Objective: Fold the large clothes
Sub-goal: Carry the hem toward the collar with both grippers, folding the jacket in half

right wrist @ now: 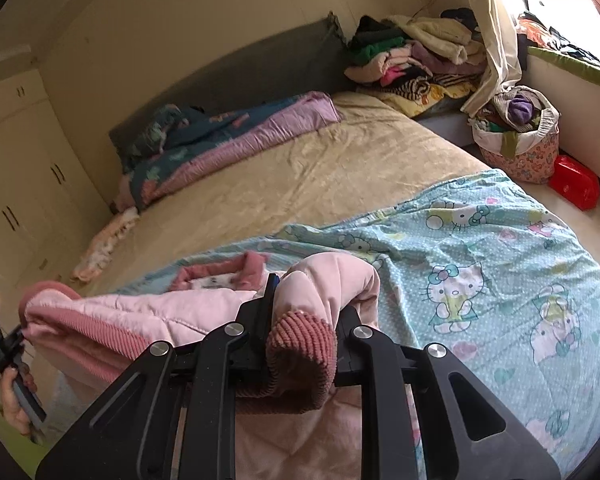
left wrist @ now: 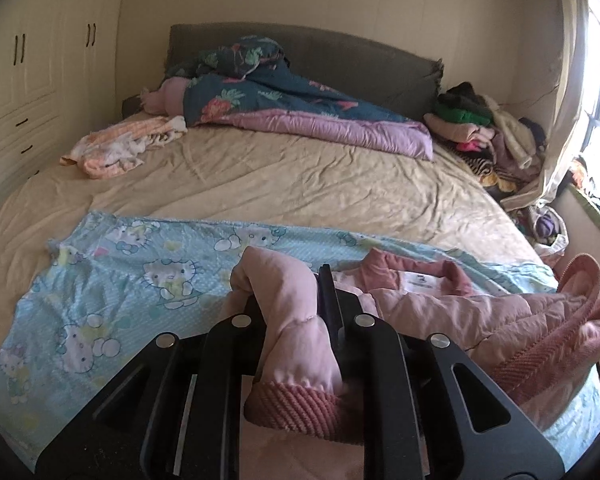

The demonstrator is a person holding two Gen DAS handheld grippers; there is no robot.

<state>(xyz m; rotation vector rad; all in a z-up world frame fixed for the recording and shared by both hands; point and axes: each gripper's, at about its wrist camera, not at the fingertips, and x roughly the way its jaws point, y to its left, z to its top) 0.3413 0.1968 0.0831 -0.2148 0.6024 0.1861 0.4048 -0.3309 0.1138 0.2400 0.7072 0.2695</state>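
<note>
A pink quilted jacket (left wrist: 460, 312) with ribbed darker-pink trim lies collar-up on a light blue cartoon-cat sheet (left wrist: 120, 280) at the near end of the bed. My left gripper (left wrist: 288, 292) is shut on one sleeve (left wrist: 292, 344), whose ribbed cuff (left wrist: 296, 404) hangs toward the camera. My right gripper (right wrist: 312, 300) is shut on the other sleeve (right wrist: 328, 280), cuff (right wrist: 300, 344) bunched between the fingers. In the right wrist view the jacket body (right wrist: 160, 312) stretches left toward a hand (right wrist: 14, 400) holding the other gripper at the frame edge.
The beige bed sheet (left wrist: 280, 176) stretches beyond. A teal and purple quilt (left wrist: 300, 108) lies by the grey headboard, a peach garment (left wrist: 120, 148) at far left, a clothes pile (left wrist: 480, 128) at back right. A clothes basket (right wrist: 516, 136) and red box (right wrist: 576, 184) stand on the floor.
</note>
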